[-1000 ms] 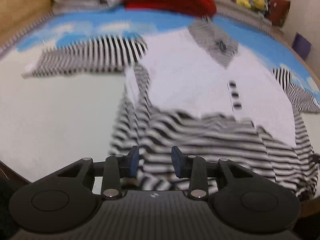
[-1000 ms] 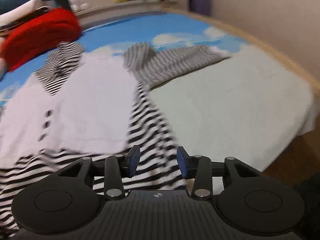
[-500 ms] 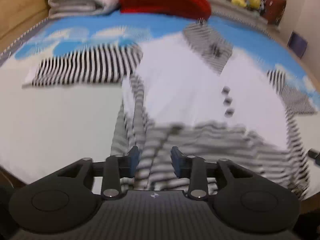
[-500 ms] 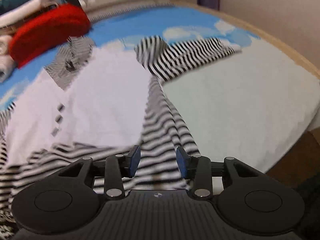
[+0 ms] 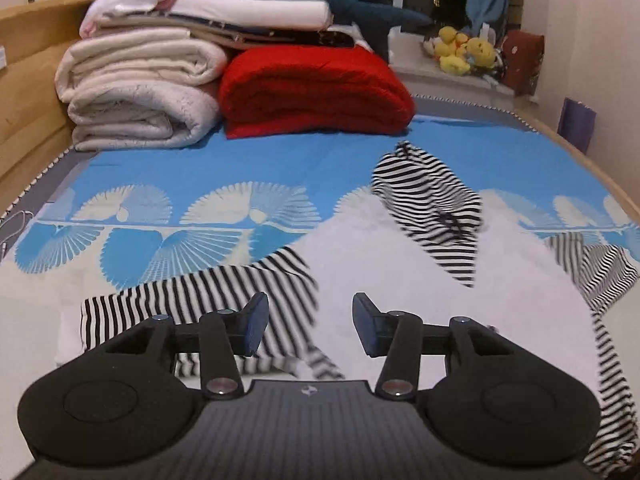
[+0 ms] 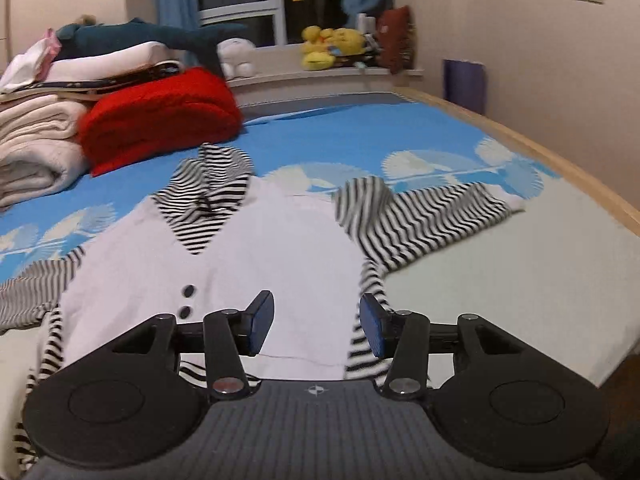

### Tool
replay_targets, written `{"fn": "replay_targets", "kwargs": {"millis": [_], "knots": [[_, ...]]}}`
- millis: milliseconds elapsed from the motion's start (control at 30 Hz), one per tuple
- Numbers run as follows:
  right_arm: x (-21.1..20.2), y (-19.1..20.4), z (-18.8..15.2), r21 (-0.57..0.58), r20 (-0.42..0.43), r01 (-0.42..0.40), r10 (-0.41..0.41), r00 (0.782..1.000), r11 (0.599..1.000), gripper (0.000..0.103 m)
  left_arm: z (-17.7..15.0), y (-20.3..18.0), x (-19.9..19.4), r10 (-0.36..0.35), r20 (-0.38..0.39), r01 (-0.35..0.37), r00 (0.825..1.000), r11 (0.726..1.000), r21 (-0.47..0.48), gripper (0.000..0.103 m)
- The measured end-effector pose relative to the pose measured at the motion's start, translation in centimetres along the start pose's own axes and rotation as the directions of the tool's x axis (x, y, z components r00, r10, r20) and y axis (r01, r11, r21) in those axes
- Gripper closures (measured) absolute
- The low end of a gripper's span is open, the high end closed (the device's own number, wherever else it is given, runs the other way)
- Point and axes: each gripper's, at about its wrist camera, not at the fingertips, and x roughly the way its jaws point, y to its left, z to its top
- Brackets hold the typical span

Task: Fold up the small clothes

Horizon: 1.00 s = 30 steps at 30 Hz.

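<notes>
A small white garment (image 5: 384,264) with black-and-white striped hood (image 5: 432,200), sleeves and hem lies face up on the bed; it also shows in the right wrist view (image 6: 280,256) with two dark buttons (image 6: 187,300). Its left sleeve (image 5: 192,300) stretches out to the left, its right sleeve (image 6: 424,216) out to the right. My left gripper (image 5: 308,322) is open and empty over the garment's lower left side. My right gripper (image 6: 317,322) is open and empty over the lower right side, beside the striped side seam (image 6: 370,284).
A blue-and-white patterned sheet (image 5: 200,172) covers the bed. Folded white blankets (image 5: 136,92) and a red blanket (image 5: 316,88) are stacked at the far end. Yellow plush toys (image 6: 328,46) sit on the sill. The bed's wooden edge (image 6: 560,164) and a wall run along the right.
Both grippers have tilted up and moved forward over the garment, so the striped hem has dropped out of sight below them. Both stay open and empty.
</notes>
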Motion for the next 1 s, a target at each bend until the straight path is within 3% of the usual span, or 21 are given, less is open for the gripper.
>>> {"fn": "replay_targets", "kwargs": {"millis": [100, 133, 167, 200, 300, 400, 567, 667, 800, 867, 1000], "knots": [[-0.6, 1.2, 3.6, -0.051, 0.025, -0.044, 0.046, 0.999, 0.998, 0.052, -0.1, 4.5, 3.4, 0.04, -0.026, -0.041, 0.999, 0.998, -0.041, 0.056], [-0.5, 1.9, 4.8, -0.086, 0.026, -0.057, 0.059, 0.998, 0.995, 0.051, -0.7, 5.9, 4.6, 0.068, -0.052, -0.071, 0.996, 0.996, -0.061, 0.062], [-0.2, 2.7, 6.0, -0.123, 0.02, -0.08, 0.083, 0.996, 0.989, 0.049, -1.2, 7.3, 5.9, 0.101, -0.115, -0.111, 0.988, 0.99, -0.085, 0.072], [0.1, 3.6, 7.2, -0.157, 0.02, -0.104, 0.108, 0.994, 0.982, 0.049, -1.5, 8.9, 7.2, 0.137, -0.184, -0.163, 0.973, 0.977, -0.134, 0.075], [1.7, 6.3, 10.9, -0.236, -0.006, -0.194, 0.199, 0.98, 0.952, 0.049, -1.8, 12.4, 8.3, 0.101, -0.225, -0.163, 0.969, 0.947, -0.278, 0.075], [3.9, 8.2, 13.7, -0.279, 0.005, -0.251, 0.263, 0.965, 0.927, 0.049, -2.2, 15.2, 8.8, 0.124, -0.249, -0.205, 0.961, 0.92, -0.335, 0.075], [7.9, 9.0, 14.0, -0.281, 0.034, -0.248, 0.268, 0.963, 0.927, 0.049, -3.9, 20.7, 9.9, 0.126, -0.313, -0.273, 0.941, 0.829, -0.488, 0.075], [10.5, 9.1, 13.1, -0.253, -0.061, -0.22, 0.212, 0.975, 0.942, 0.05, -5.4, 23.6, 10.5, 0.119, -0.366, -0.321, 0.923, 0.761, -0.563, 0.074], [11.5, 9.6, 13.3, -0.236, -0.089, -0.272, 0.258, 0.962, 0.933, 0.05, -6.5, 26.6, 11.4, 0.115, -0.4, -0.367, 0.909, 0.676, -0.639, 0.072], [12.1, 9.6, 13.2, -0.252, -0.088, -0.264, 0.25, 0.964, 0.931, 0.05, -6.9, 27.6, 11.4, 0.118, -0.401, -0.38, 0.908, 0.633, -0.674, 0.065], [14.1, 8.5, 13.1, -0.21, -0.147, -0.244, 0.216, 0.965, 0.947, 0.05, -7.3, 28.3, 12.0, 0.108, -0.418, -0.396, 0.902, 0.594, -0.701, 0.064]]}}
